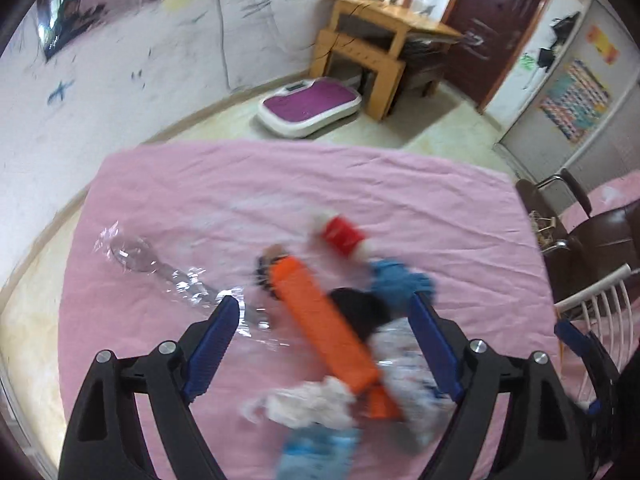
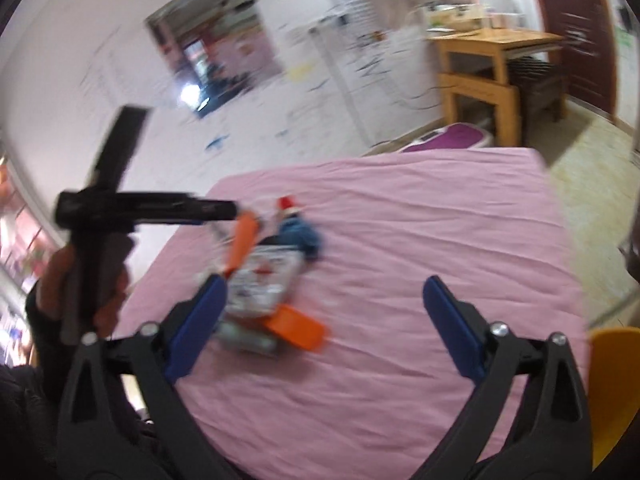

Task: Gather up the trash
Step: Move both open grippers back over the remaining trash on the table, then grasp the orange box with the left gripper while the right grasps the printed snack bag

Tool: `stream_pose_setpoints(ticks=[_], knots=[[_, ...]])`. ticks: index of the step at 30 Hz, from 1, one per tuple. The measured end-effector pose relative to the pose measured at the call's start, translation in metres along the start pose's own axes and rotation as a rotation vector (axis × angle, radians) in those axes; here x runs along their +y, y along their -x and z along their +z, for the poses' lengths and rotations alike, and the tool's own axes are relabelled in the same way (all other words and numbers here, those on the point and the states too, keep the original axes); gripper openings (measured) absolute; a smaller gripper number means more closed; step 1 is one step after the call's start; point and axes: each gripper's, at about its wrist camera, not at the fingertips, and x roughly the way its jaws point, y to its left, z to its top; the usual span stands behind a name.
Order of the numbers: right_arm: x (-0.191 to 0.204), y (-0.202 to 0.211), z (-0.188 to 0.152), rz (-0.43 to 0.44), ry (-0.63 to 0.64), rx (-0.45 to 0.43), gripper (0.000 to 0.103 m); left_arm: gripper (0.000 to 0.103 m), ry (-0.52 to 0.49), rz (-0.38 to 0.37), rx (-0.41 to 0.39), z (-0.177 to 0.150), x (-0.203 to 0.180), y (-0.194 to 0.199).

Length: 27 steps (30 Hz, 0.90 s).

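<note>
Trash pile [image 1: 320, 320] on tablecloth [image 1: 400, 184]; wrapped spoon [image 1: 160, 268] left of pile; wooden desk [image 1: 376, 36] behind table.

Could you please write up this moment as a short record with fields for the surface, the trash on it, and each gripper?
surface: pink cloth covering the table
trash pile: orange packet, red-labelled item, blue crumpled piece, white crumpled tissue
apart from pile: clear plastic-wrapped spoon, to the pile's left
left gripper: open, fingers either side of the pile, gripping nothing
right gripper: open, empty, over the cloth
image quality: motion-blurred
</note>
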Motion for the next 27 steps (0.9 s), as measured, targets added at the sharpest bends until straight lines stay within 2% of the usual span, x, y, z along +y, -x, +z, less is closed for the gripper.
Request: stream_pose_setpoints(ticks=[4,8,10,11,13,16,20,21,22,24,27], knots=[[0.033,-0.033,0.003,0.0,0.07,0.062,0.096,0.082,0.014,-0.032,0.049,0.006,0.013,-0.018],[0.045,-0.05,0.0,-0.022,0.102,0.114,0.096,0.078,0.006,-0.058,0.069,0.011,0.011,-0.032],[0.051,-0.056,-0.001,-0.031,0.12,0.13,0.096,0.061,0.013,-0.056,0.086,0.008,0.011,-0.038],[0.053,-0.057,-0.001,-0.034,0.126,0.133,0.096,0.056,0.018,-0.066,0.095,0.006,0.012,-0.042],[0.056,-0.061,0.0,-0.034,0.139,0.138,0.096,0.039,0.029,-0.093,0.101,0.002,0.014,-0.045],[0.057,-0.066,0.003,-0.049,0.151,0.145,0.096,0.03,0.063,-0.141,0.096,0.0,0.021,-0.047],[0.055,-0.074,0.005,-0.043,0.139,0.156,0.096,0.027,0.079,-0.169,0.072,0.0,0.025,-0.042],[0.053,-0.076,0.008,-0.049,0.138,0.157,0.092,0.027,0.08,-0.168,0.061,0.0,0.026,-0.038],[0.052,-0.077,0.009,-0.057,0.137,0.152,0.075,0.027,0.081,-0.167,0.049,0.0,0.025,-0.035],[0.052,-0.08,0.01,-0.066,0.139,0.155,0.056,0.027,0.078,-0.166,0.023,0.0,0.027,-0.026],[0.054,-0.091,0.009,-0.08,0.151,0.19,0.046,0.027,0.068,-0.153,0.001,0.001,0.026,-0.018]])
